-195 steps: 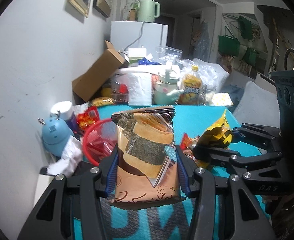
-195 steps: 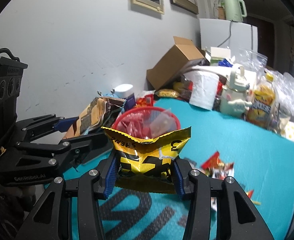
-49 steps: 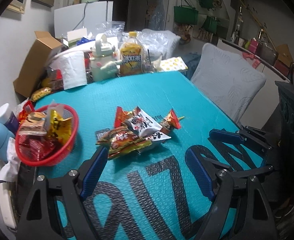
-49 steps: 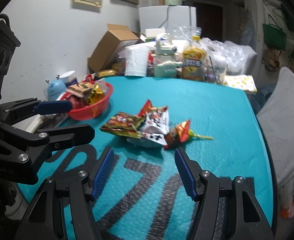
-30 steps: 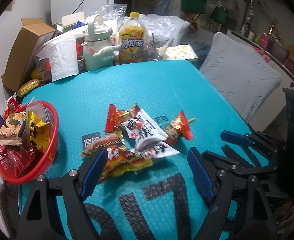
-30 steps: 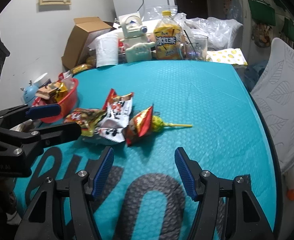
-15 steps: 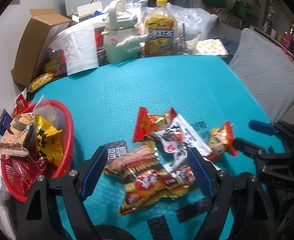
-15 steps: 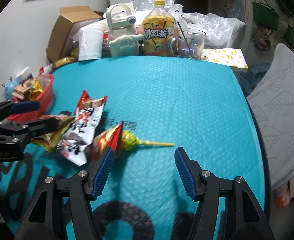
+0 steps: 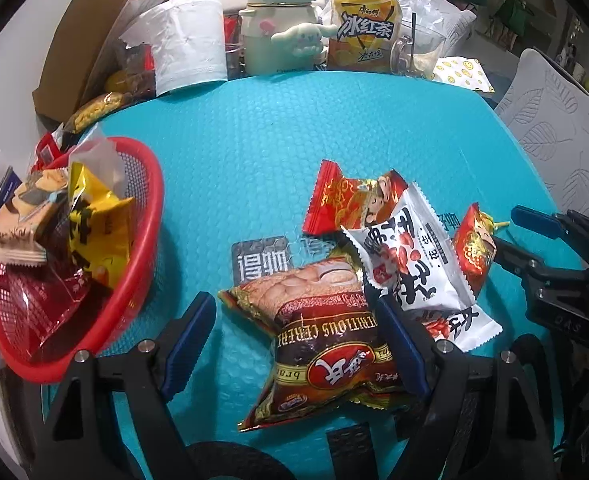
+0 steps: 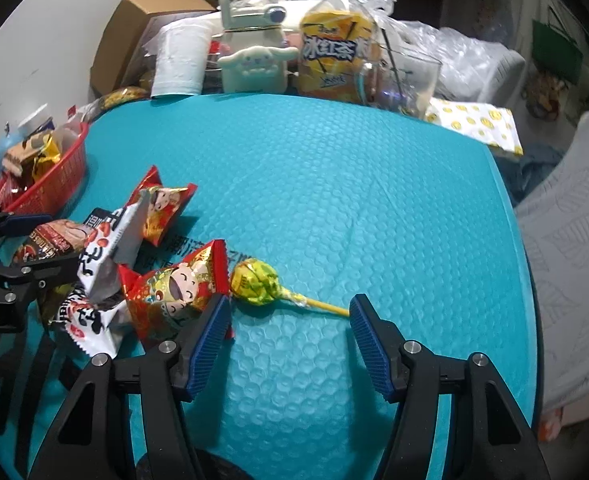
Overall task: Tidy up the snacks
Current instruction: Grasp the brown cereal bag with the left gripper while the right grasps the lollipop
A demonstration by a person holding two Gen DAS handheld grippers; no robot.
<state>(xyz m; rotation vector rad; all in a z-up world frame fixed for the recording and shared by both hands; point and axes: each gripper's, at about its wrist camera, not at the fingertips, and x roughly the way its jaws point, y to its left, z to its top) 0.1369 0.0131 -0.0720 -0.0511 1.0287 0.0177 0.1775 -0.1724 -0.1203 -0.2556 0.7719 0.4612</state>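
Note:
A brown cereal packet (image 9: 326, 340) lies on the teal mat between the blue pads of my left gripper (image 9: 294, 336), which is open; the right pad overlaps the packet's edge, the left pad stands clear. Beside it lie a white peanut packet (image 9: 410, 264) and two red sweets packets (image 9: 350, 200). My right gripper (image 10: 290, 332) is open, low over the mat just in front of a yellow-green lollipop (image 10: 254, 282); its left pad touches a red packet (image 10: 174, 292). The red basket (image 9: 142, 240) at left holds several snack packets.
Along the mat's far edge stand a paper roll (image 9: 186, 48), a cream jug (image 9: 278, 28), an iced-tea bottle (image 9: 362, 28), a glass (image 10: 406, 80) and a cardboard box (image 9: 82, 40). A grey cushioned chair (image 10: 574, 240) is at the right.
Both grippers have come forward and down toward the loose snacks. The cereal packet now sits between the left pads; the lollipop is close before the right pads. Jaw widths look unchanged.

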